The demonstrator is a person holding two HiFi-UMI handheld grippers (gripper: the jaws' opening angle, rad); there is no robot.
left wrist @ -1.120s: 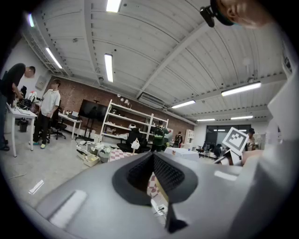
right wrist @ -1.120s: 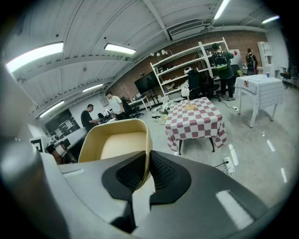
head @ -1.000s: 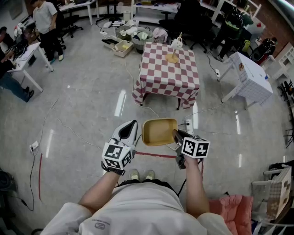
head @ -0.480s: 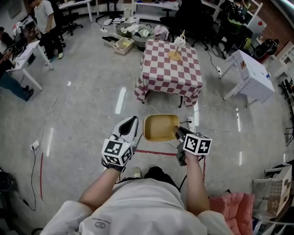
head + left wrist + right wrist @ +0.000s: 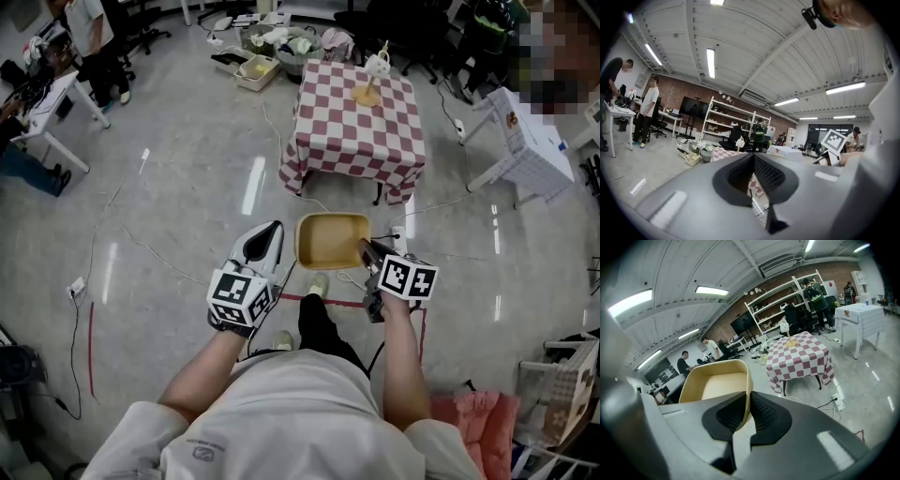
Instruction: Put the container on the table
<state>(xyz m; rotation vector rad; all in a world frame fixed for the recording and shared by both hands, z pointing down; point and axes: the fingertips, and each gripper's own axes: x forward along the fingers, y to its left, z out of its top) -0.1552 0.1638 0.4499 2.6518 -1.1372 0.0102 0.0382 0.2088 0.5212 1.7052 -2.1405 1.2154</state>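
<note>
A shallow tan container [image 5: 330, 240] hangs in the air in front of the person, above the grey floor. My right gripper [image 5: 366, 251] is shut on its right rim; in the right gripper view the container [image 5: 717, 385] has its wall pinched between the dark pads [image 5: 765, 416]. My left gripper [image 5: 266, 246] is beside the container's left side, shut on nothing; in the left gripper view its pads [image 5: 766, 173] meet with nothing between them. The table [image 5: 352, 136] with a red-and-white checked cloth stands ahead; it also shows in the right gripper view [image 5: 799, 357].
On the checked table stand a wooden stand and a white teapot [image 5: 377, 64]. A white table [image 5: 525, 150] is at the right, bins and boxes [image 5: 258, 70] behind, cables and a power strip [image 5: 396, 234] on the floor. People [image 5: 89, 37] stand by desks at the far left.
The person has stepped forward, one leg now showing below the container. The checked table is nearer. The container stays in the right gripper; both grippers keep their pose.
</note>
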